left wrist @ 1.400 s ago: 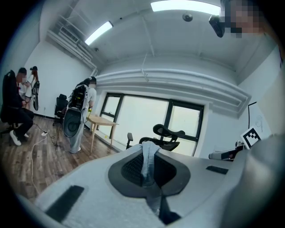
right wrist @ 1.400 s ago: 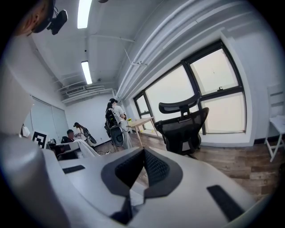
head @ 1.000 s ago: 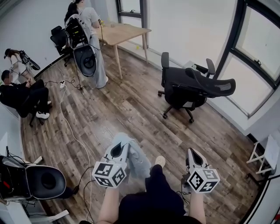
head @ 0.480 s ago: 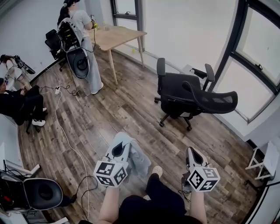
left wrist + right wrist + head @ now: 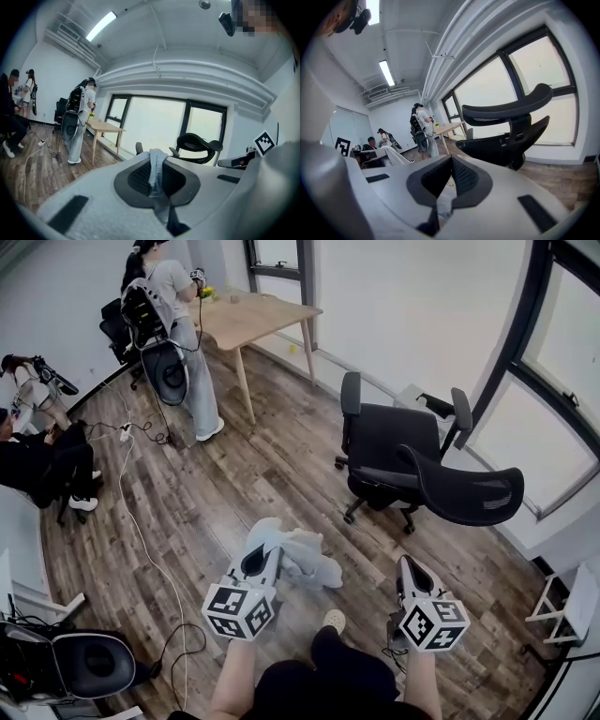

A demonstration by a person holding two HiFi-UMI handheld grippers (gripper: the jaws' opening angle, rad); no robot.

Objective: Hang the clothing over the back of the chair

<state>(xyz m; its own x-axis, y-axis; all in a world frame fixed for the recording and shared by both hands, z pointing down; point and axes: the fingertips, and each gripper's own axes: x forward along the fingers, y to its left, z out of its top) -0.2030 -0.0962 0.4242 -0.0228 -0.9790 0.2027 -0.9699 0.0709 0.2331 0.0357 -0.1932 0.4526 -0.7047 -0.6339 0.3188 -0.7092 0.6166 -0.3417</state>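
Note:
My left gripper is shut on a pale blue-grey garment, which hangs and billows to the right of its tip. In the left gripper view a strip of the cloth is pinched between the jaws of the left gripper. My right gripper is held level beside it; its jaws meet at the tip and hold nothing, as the right gripper view shows. The black mesh office chair stands ahead and to the right, its back nearest me. That chair fills the right gripper view.
A wooden table stands at the far wall, with a standing person wearing a backpack rig beside it. Another person sits at the left. A white cable runs across the wood floor. A white stand is at the right.
Both grippers have travelled forward toward the chair, which now sits closer and lower in the head view. The garment has swung out to the right of the left gripper.

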